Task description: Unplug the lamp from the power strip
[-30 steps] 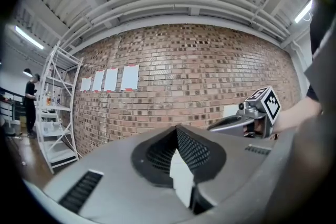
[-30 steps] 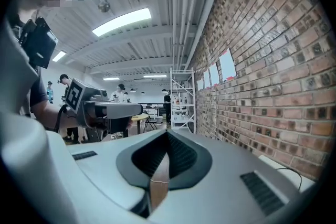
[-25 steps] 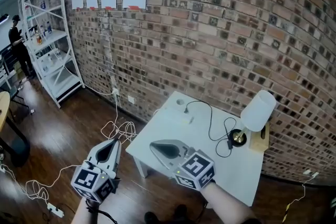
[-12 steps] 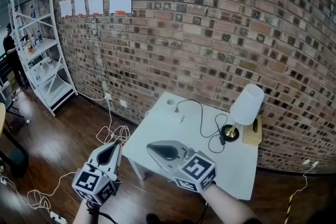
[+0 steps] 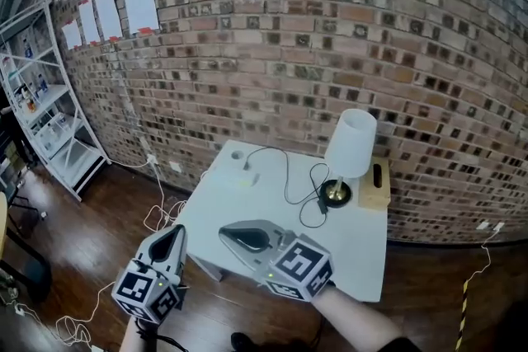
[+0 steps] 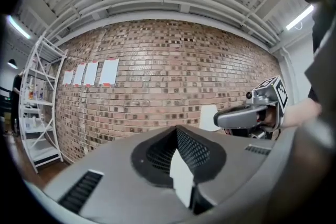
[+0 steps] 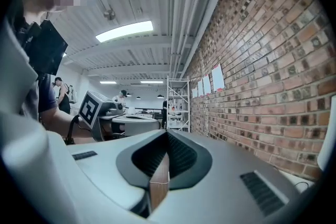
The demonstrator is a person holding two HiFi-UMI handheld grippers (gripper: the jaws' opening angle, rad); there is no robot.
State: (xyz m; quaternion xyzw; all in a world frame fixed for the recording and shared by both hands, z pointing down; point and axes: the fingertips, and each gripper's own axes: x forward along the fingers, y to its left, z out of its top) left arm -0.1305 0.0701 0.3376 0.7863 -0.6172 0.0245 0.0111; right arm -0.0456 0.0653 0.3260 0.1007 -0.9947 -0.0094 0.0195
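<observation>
On a white table [image 5: 355,260] by the brick wall stands the lamp [image 5: 350,146], white shade on a dark base. Its black cord [image 5: 290,185] loops across the top to a plug [image 5: 247,166] at a white power strip [image 5: 235,180] near the table's far left corner. My left gripper [image 5: 176,230] is shut and empty, over the floor left of the table. In its own view, the left gripper [image 6: 176,131] faces the wall. My right gripper [image 5: 223,232] hangs shut and empty over the table's near edge, well short of the plug. In its own view, the right gripper [image 7: 167,135] points along the wall.
A wooden box [image 5: 375,185] sits right of the lamp. A white cable [image 5: 157,202] runs from a wall outlet and lies coiled on the wood floor left of the table. A white metal shelf [image 5: 45,107] stands far left. Papers [image 5: 139,0] hang on the wall.
The table and lamp have slid left and nearer in the head view, and the shelf has gone toward the left edge. Both grippers have stayed shut low in the picture.
</observation>
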